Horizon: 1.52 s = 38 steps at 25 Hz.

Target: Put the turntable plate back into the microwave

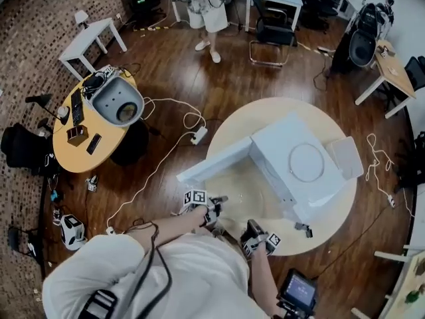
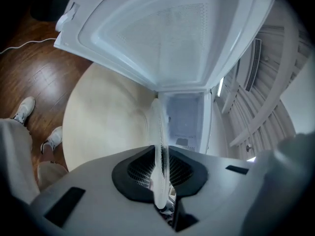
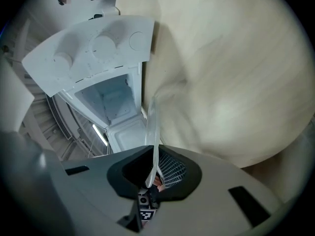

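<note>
The clear glass turntable plate [image 2: 158,146] [image 3: 152,127] shows edge-on in both gripper views, held upright between the two grippers. My left gripper [image 2: 160,178] [image 1: 216,210] is shut on one rim and my right gripper [image 3: 151,173] [image 1: 254,230] is shut on the other. Both are at the near edge of the round beige table [image 1: 232,128], in front of the white microwave [image 1: 292,168]. Its door [image 1: 216,161] [image 2: 162,38] stands swung open and the empty cavity [image 2: 184,122] [image 3: 115,102] faces the plate. In the head view the glass itself is hard to make out.
A white flat panel [image 1: 346,157] lies beside the microwave on the right. On the wooden floor a white cable and power strip [image 1: 198,135] run left of the table. Farther left stands a yellow round table [image 1: 73,158]. A person [image 1: 206,8], chairs and desks are at the back.
</note>
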Available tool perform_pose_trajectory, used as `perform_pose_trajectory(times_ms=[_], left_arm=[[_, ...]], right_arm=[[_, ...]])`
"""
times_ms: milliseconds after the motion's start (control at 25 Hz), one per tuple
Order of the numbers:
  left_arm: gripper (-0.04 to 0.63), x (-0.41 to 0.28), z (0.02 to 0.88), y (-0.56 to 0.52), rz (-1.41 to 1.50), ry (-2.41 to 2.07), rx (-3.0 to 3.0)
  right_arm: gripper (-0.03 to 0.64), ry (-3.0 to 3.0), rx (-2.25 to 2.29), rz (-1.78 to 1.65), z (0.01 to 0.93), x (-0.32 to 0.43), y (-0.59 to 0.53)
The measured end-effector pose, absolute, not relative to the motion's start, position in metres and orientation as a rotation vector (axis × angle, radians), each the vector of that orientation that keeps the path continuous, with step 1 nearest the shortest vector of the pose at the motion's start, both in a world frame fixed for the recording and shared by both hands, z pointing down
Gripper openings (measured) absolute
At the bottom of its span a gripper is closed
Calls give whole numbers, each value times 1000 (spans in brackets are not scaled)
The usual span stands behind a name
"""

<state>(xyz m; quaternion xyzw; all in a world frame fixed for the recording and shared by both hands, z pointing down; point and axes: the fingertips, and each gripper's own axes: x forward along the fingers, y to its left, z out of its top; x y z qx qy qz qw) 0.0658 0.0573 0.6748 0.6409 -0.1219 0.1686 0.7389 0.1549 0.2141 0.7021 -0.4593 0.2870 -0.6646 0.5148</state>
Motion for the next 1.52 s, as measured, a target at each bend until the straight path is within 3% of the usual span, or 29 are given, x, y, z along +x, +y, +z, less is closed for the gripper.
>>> perform_pose_trajectory(times_ms=[400, 600, 960, 1520], left_arm=[[46, 79, 627, 41, 270, -256, 1451], [46, 87, 623, 38, 235, -234, 1448], [46, 121, 604, 19, 180, -219, 1456], [46, 162, 605, 1, 226, -119, 1463]], right_arm=[[37, 874, -1309, -1557, 669, 169, 194], [109, 1005, -1287, -1592, 659, 161, 178], [107, 1254, -1213, -1530, 605, 145, 131], [75, 1136, -1316, -1195, 582, 209, 105]])
